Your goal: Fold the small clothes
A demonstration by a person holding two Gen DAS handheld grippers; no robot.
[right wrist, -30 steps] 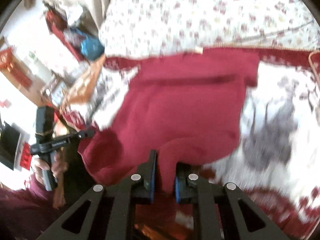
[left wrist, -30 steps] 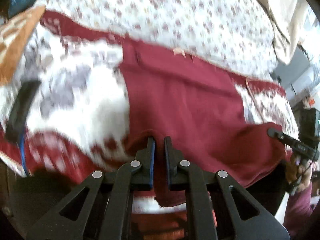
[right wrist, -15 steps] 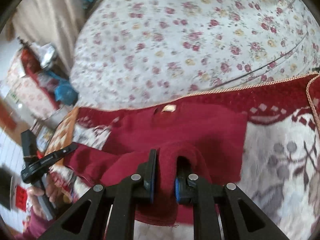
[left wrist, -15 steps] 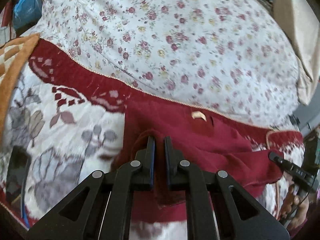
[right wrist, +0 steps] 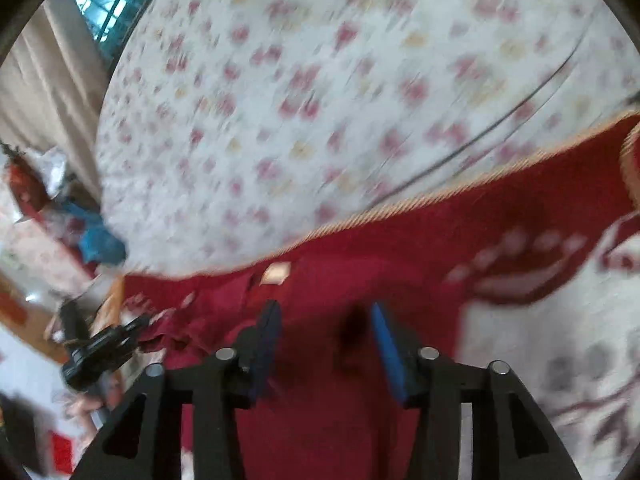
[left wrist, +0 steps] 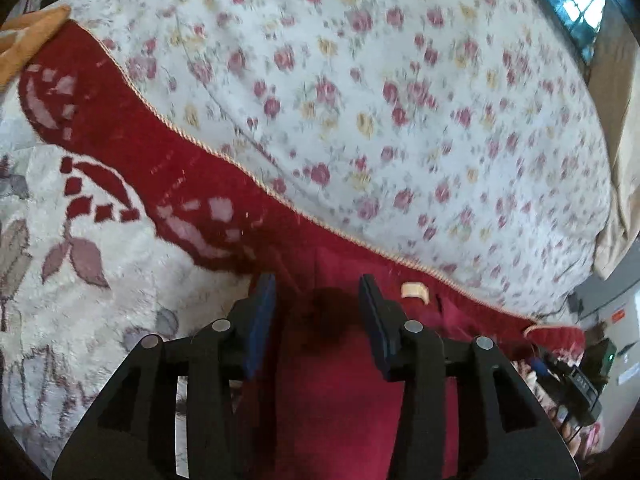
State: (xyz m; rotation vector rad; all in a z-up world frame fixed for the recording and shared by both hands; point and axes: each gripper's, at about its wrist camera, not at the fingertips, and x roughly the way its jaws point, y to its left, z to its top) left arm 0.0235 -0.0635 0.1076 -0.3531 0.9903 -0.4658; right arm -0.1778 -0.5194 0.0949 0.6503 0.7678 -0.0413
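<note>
A home bedroom. A bed carries a white floral sheet (left wrist: 400, 120) and a plush red-and-white blanket (left wrist: 120, 272); beige curtains (right wrist: 44, 92) hang beside a window (right wrist: 104, 4). Household clutter (right wrist: 60, 220) crowds one side.

My left gripper (left wrist: 316, 300) and right gripper (right wrist: 322, 326), clamped on the red garment (left wrist: 340, 400) a second ago, are opening; its carried edge now lies toward twelve o'clock near the label (left wrist: 414, 291).

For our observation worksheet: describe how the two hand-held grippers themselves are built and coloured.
Left hand-held gripper and right hand-held gripper look alike: matte black frames with triangular cut-outs, round silver pins at the joints, and two flat fingers lined with blue pads.
</note>
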